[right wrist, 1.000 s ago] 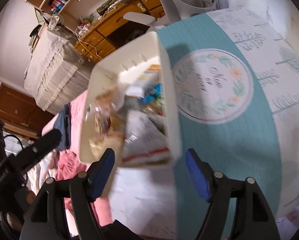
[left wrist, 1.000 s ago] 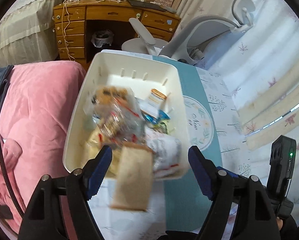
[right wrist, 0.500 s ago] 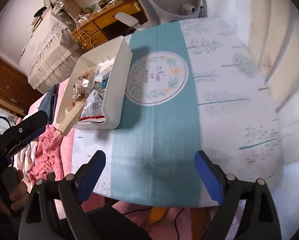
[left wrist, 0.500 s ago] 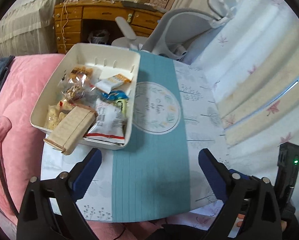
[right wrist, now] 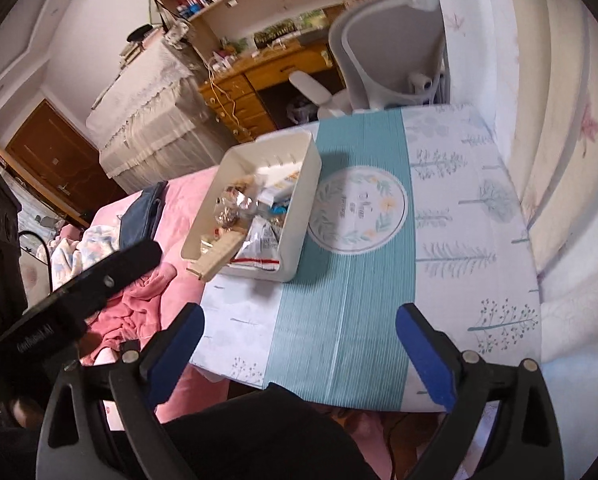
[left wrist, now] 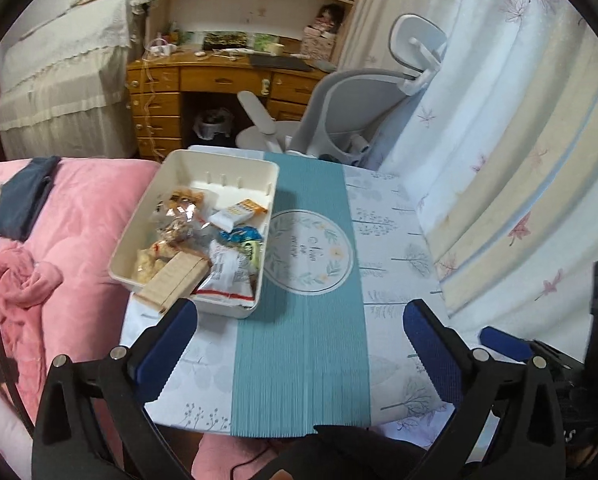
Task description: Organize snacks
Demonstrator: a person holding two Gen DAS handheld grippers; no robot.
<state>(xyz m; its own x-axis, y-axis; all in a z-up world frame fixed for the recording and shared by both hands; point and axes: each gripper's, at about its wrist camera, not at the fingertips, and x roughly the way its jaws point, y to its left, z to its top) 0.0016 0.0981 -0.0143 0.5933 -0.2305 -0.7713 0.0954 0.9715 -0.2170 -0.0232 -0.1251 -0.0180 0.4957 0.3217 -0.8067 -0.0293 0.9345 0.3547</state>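
We hold both grippers, left (left wrist: 299, 334) and right (right wrist: 299, 330), fingers apart, empty; the rigid cream plastic bin (left wrist: 147, 216) at ten o'clock holds light, crinkly snack packets (left wrist: 227, 268): grip its rim.

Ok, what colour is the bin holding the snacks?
Cream-white plastic bin, plain, no pattern. It shows best in the left wrist view.

Both wrist views downward, sharing table (left wrist: 299, 360)

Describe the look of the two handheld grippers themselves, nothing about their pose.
Both the left gripper and right gripper have black plastic arms with silver rivets and blue pads on the fingers. The right wrist view shows the left unit's black body with white lettering.
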